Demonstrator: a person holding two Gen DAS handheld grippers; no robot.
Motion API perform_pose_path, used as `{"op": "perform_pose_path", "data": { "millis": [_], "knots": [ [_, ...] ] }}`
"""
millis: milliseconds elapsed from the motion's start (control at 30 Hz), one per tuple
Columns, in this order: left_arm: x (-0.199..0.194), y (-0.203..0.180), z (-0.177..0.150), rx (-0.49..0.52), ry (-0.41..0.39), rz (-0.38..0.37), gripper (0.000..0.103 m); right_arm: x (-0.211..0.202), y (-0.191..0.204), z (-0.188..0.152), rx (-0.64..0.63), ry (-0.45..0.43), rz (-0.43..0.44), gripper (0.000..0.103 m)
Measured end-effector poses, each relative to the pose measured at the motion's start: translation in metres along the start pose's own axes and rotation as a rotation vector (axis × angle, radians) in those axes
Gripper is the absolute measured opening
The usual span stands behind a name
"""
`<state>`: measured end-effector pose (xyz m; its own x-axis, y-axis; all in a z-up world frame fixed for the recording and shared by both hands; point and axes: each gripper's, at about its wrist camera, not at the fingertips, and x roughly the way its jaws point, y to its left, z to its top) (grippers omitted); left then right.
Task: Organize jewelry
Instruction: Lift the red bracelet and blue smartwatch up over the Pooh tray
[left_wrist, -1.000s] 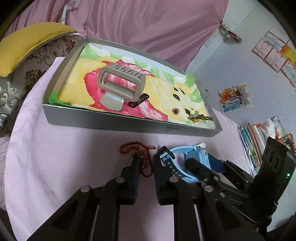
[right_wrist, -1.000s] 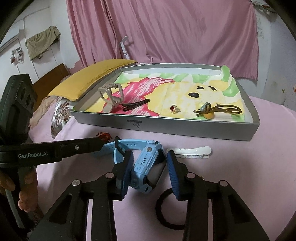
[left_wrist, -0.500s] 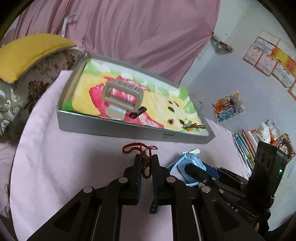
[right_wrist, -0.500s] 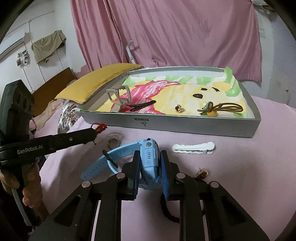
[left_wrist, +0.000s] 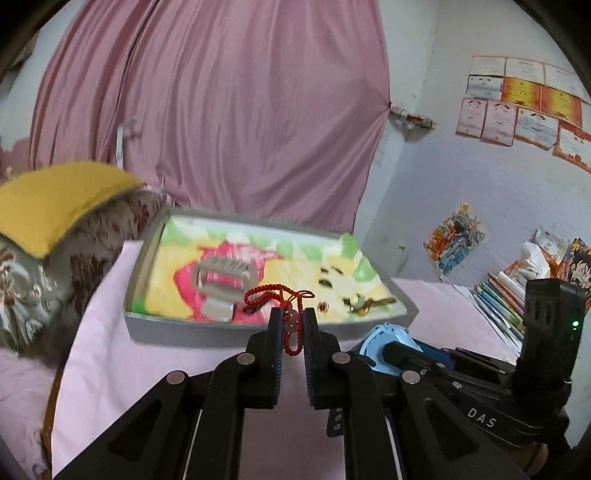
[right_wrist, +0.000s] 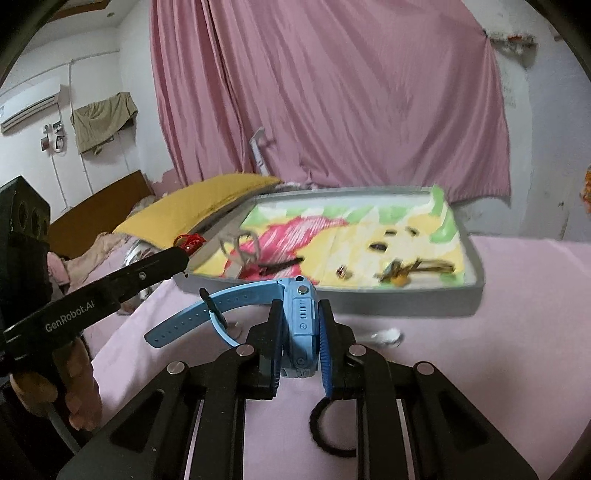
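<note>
**Red cord and blue watch held above the pink cover**

Red braided cord (left_wrist: 286, 306), with a pale bead on it, was gripped between the narrowly set fingers of the left gripper (left_wrist: 293, 325), its loops hanging out past the fingertips in front of the grey tray (left_wrist: 229, 334). In the right wrist view the same cord (right_wrist: 189, 242) was seen as a small red bunch at the tip of the left gripper (right_wrist: 181, 254), raised near the tray's left corner.

A blue watch (right_wrist: 299, 325) was clamped by its body between the fingers of the right gripper (right_wrist: 300, 314), with the strap stretched out to the left, clear of the pink cover (right_wrist: 498, 332). From the left wrist view only part of the watch (left_wrist: 388, 338) was visible beside the right gripper.

Inside the tray (right_wrist: 406, 302), on a cartoon-printed lining, a beige hair claw (left_wrist: 221, 280), a dark clip (right_wrist: 277, 264), a small ring (right_wrist: 341, 271) and a brown tie with a yellow bead (right_wrist: 413, 269) were laid out, somewhat blurred. On the cover, a white clip (right_wrist: 386, 336) and a black hair band (right_wrist: 332, 432) were left close to the right gripper. A yellow pillow (left_wrist: 51, 199) was set to the left of the tray.
</note>
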<state>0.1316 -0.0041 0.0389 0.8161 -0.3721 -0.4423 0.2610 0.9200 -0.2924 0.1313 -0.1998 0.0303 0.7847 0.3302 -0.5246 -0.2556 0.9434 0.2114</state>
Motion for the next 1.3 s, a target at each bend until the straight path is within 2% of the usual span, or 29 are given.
{"op": "perform_pose_path", "data": {
  "millis": [167,433,633,800,967,1100,1300],
  "knots": [
    [-0.002,-0.005,0.008,0.022,-0.089,0.013,0.010,-0.010,-0.004,0.015,-0.006,-0.076,-0.021,0.015],
    [0.003,-0.019,0.021,0.058,-0.188,0.061,0.010,-0.015,-0.011,0.040,-0.021,-0.203,-0.061,0.015],
    [0.017,-0.024,0.033,0.074,-0.217,0.084,0.010,-0.013,-0.011,0.051,-0.054,-0.287,-0.106,0.015],
    [0.035,-0.024,0.043,0.093,-0.197,0.098,0.010,-0.005,-0.014,0.059,-0.076,-0.315,-0.153,0.015],
    [0.054,-0.025,0.047,0.111,-0.151,0.099,0.010,0.004,-0.017,0.063,-0.083,-0.306,-0.184,0.015],
    [0.067,-0.027,0.046,0.127,-0.095,0.101,0.010,0.016,-0.022,0.068,-0.072,-0.253,-0.199,0.015],
    [0.094,-0.029,0.042,0.121,0.084,0.114,0.010,0.037,-0.039,0.071,-0.016,-0.114,-0.175,0.015]
  ]
}}
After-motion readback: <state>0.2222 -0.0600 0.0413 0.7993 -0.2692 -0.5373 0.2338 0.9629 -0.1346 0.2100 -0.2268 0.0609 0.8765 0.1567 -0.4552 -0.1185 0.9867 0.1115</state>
